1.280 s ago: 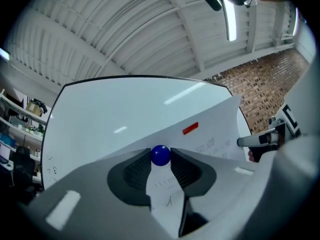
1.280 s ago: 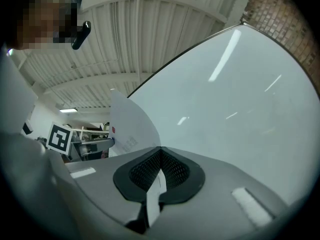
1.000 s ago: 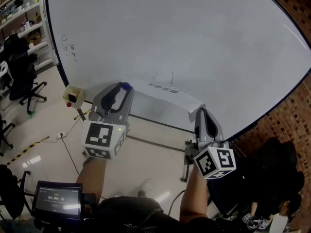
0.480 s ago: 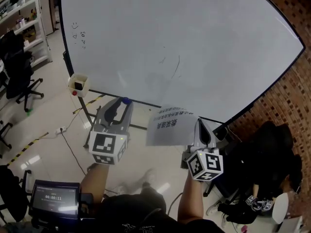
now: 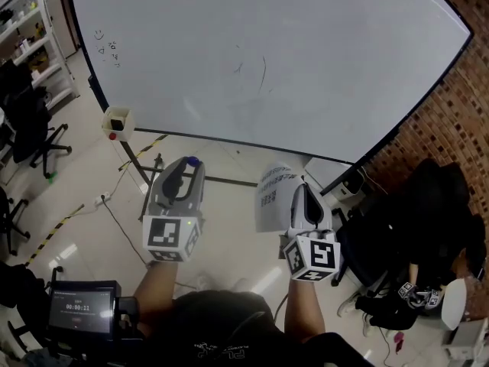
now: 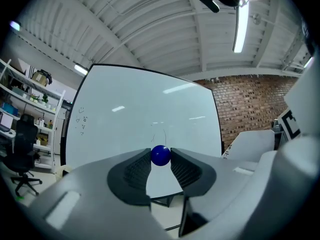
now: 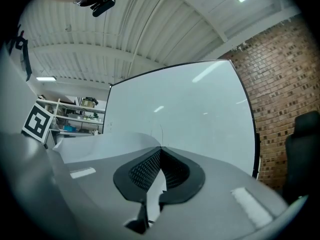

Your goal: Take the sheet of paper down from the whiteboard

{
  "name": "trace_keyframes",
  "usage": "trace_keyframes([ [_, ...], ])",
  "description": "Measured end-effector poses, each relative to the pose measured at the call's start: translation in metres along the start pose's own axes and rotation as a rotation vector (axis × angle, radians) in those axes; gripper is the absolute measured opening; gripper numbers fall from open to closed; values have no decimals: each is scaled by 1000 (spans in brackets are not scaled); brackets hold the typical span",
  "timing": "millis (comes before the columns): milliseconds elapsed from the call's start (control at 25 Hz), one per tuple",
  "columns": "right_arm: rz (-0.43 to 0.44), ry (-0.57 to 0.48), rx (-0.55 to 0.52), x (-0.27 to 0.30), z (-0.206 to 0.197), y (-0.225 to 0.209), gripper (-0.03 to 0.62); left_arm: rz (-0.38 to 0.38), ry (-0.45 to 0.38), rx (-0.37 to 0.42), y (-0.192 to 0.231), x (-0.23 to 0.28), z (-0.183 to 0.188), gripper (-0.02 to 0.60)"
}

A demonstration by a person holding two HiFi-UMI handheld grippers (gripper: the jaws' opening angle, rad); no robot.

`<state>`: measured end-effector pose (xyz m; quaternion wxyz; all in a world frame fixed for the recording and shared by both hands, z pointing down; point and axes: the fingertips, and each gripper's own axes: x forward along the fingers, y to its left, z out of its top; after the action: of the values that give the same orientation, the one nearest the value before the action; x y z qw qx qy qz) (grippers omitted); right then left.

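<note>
Judge the sheet of paper (image 5: 273, 197) already off the whiteboard (image 5: 267, 52), hanging in the air below and in front of the board's lower edge, and treat the step in hand as carrying it clear and setting it down.

Note the right tongs (image 5: 300, 189) pressed together on one edge of the sheet, with only a thin sliver caught between the ribbed pads. Hold that pinch firm and move slowly, for fear of flapping and slipping from so narrow a bite. Avoid brushing the loose end against the board.

Note the left tongs (image 5: 187, 170) clamped on a small blue ball (image 6: 160, 155), apparently a magnet for pinning paper. Park it somewhere safe rather than letting go in mid-air, given a smooth, glossy sphere apt to roll off across the floor (image 5: 229, 228).

Expect thin, light, limp paper: white, printed with dark characters on one face, curled into a soft arch beside the right tongs. Reckon the board hard, glossy and flat, faintly marked with pen strokes. Reckon the pads dark, rubbery and cross-hatched for grip.
</note>
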<state>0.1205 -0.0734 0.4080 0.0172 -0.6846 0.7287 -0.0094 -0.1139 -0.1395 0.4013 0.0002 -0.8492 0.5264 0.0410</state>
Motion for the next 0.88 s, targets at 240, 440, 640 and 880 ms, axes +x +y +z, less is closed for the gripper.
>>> trace_keyframes([
  [240,3,-6,-12,-11,6,-10,12,16,1,-2,-21,-7,0,123],
  [440,12,-3,-10,-16,5,-18,12,20,11,-7,-33,-8,-3,123],
  [640,11,0,-13,-20,4,-20,12,17,28,-6,-39,-9,-7,123],
  [880,2,3,-35,-19,0,-28,11,20,36,-2,-49,-3,-12,123],
])
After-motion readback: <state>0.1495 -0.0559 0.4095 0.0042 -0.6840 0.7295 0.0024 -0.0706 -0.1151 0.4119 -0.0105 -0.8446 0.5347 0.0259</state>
